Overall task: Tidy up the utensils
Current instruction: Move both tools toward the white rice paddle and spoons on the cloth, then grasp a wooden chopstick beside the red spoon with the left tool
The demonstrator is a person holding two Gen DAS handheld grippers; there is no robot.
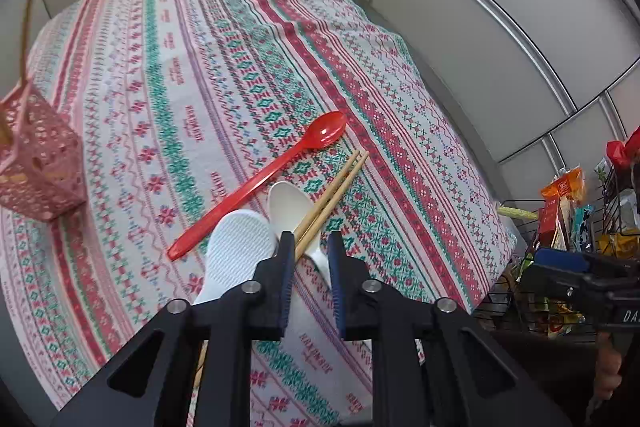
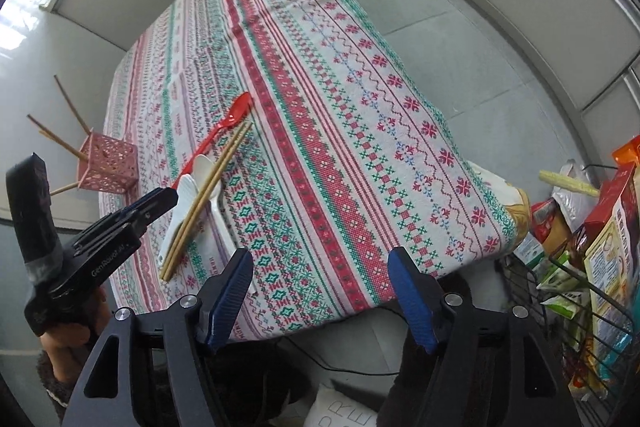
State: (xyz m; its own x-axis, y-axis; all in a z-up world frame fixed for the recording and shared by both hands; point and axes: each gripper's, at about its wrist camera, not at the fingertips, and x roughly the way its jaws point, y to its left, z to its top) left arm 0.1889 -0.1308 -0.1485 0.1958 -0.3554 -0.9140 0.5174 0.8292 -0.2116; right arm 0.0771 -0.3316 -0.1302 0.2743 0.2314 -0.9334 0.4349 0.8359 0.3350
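A red spoon (image 1: 272, 167), a pair of wooden chopsticks (image 1: 340, 183), a white rice paddle (image 1: 240, 247) and a white spoon (image 1: 286, 205) lie bunched on the patterned tablecloth (image 1: 180, 67). My left gripper (image 1: 310, 241) points down at this pile. Its jaws stand narrow with the white spoon's handle between the pads, and the chopsticks pass under its left finger. In the right wrist view the left gripper (image 2: 174, 194) sits at the paddle (image 2: 182, 203). My right gripper (image 2: 318, 255) hangs open over the table's near edge, nothing between its fingers.
A pink perforated holder (image 1: 36, 155) stands at the table's left edge with several chopsticks (image 2: 60, 143) leaning in it. A wire basket (image 2: 580, 287) full of food packets stands off the table's right corner. A hand (image 2: 68, 339) holds the left gripper.
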